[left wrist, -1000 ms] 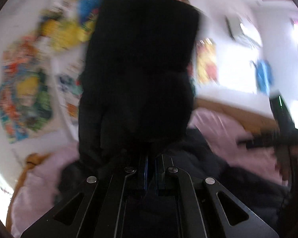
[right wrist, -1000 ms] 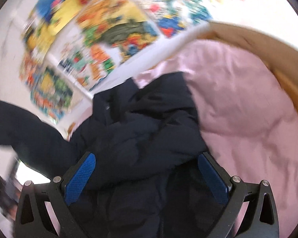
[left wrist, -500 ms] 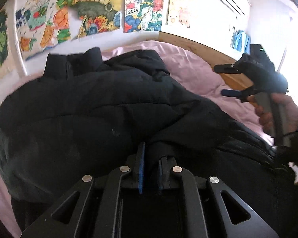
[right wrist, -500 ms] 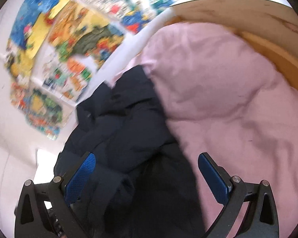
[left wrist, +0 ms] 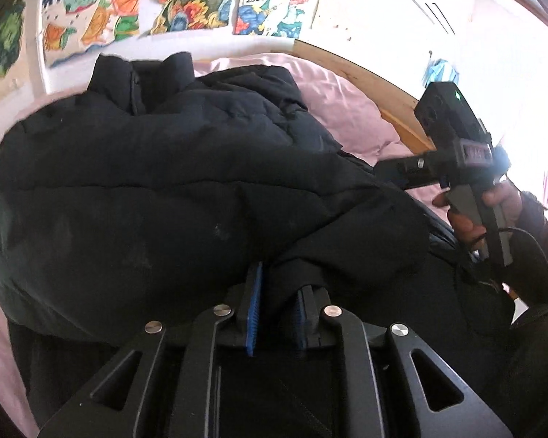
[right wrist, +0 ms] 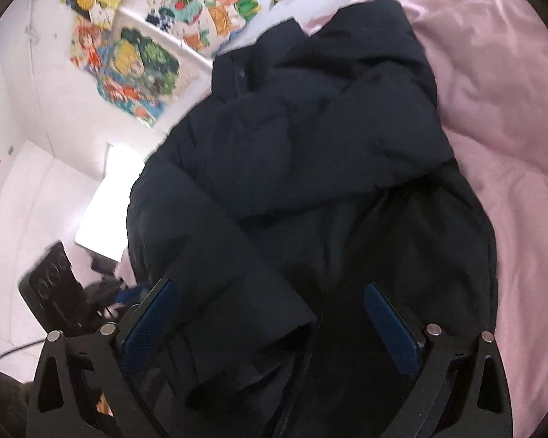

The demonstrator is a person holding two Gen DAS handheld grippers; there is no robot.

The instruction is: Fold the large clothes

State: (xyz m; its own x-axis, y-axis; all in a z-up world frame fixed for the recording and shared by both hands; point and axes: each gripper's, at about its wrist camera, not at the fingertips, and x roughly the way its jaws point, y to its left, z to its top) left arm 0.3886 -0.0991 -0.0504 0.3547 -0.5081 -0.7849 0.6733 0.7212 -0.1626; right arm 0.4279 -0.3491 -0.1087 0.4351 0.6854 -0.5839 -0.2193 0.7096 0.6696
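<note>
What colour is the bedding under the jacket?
Pale pink bedding, clearest in the right wrist view.

tongs (left wrist: 276, 306): black frame | blue ribbed pads | silver screws | person's sleeve (left wrist: 537, 241): dark

jacket (left wrist: 171, 189): matt dark quilted cloth, puffy
bedcover (right wrist: 500, 116): smooth pink cloth, faintly creased
left gripper (left wrist: 276, 314): matt black plastic, silver metal rivets, rough blue pads
bed frame (left wrist: 376, 84): smooth pale wood
posters (left wrist: 186, 3): colourful paper

Jacket (right wrist: 310, 153) hem is cut off below; wall posters (left wrist: 186, 3) blurred
</note>
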